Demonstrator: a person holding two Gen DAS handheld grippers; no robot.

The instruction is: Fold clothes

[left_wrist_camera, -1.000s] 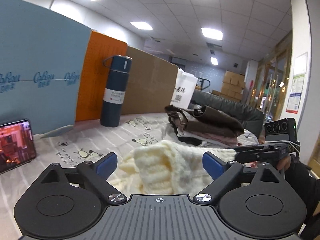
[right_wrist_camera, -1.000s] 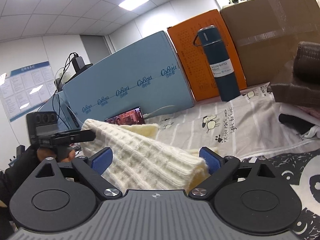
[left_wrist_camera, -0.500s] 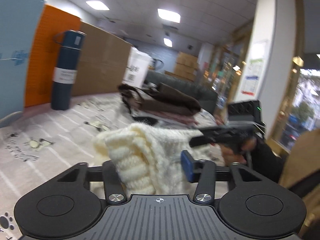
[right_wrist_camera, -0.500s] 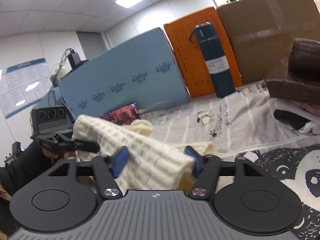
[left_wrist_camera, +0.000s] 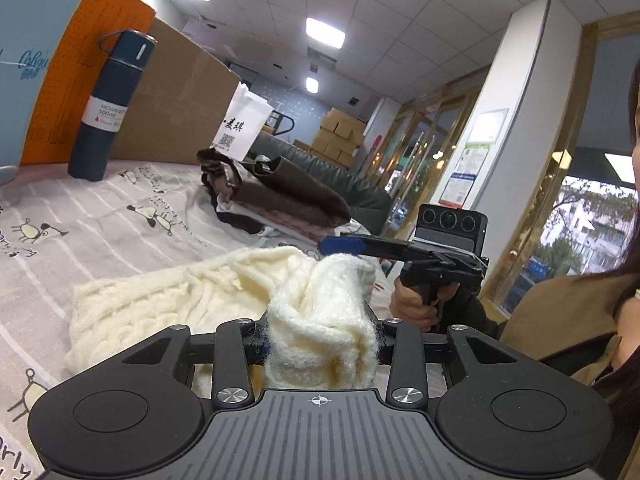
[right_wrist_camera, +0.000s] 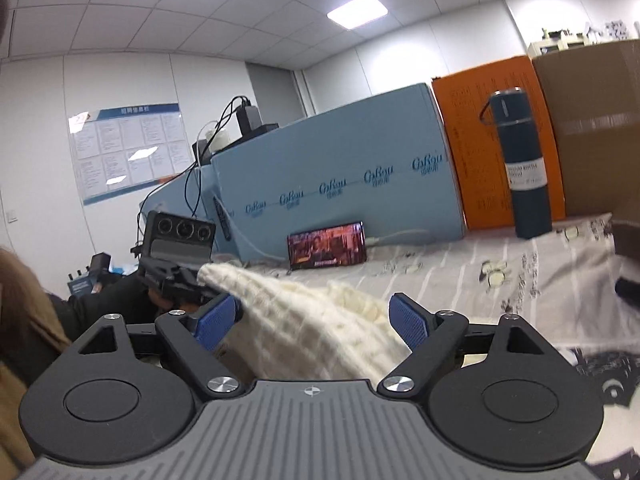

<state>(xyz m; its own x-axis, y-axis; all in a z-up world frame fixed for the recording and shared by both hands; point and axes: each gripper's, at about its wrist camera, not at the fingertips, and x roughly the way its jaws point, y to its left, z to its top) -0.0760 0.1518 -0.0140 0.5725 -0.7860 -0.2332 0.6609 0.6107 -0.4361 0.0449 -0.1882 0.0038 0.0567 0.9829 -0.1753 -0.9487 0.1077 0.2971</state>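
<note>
A cream knit sweater lies on the printed sheet. My left gripper is closing, its pads pressing a raised bunch of the knit. In the left wrist view my right gripper hovers just over that bunch, one blue pad showing. In the right wrist view the right gripper is opening, and the sweater lies loose between its blue pads without being pressed. My left gripper holds the sweater's far corner there.
A dark blue vacuum bottle stands by orange and cardboard boxes at the back. A pile of brown clothes lies behind the sweater. A lit phone leans on a light blue box. A person in a tan coat is close by.
My left gripper shut on the sweater's edge and swung to the right. The right gripper closed on the knit half a second ago and has opened again, rising slightly.
</note>
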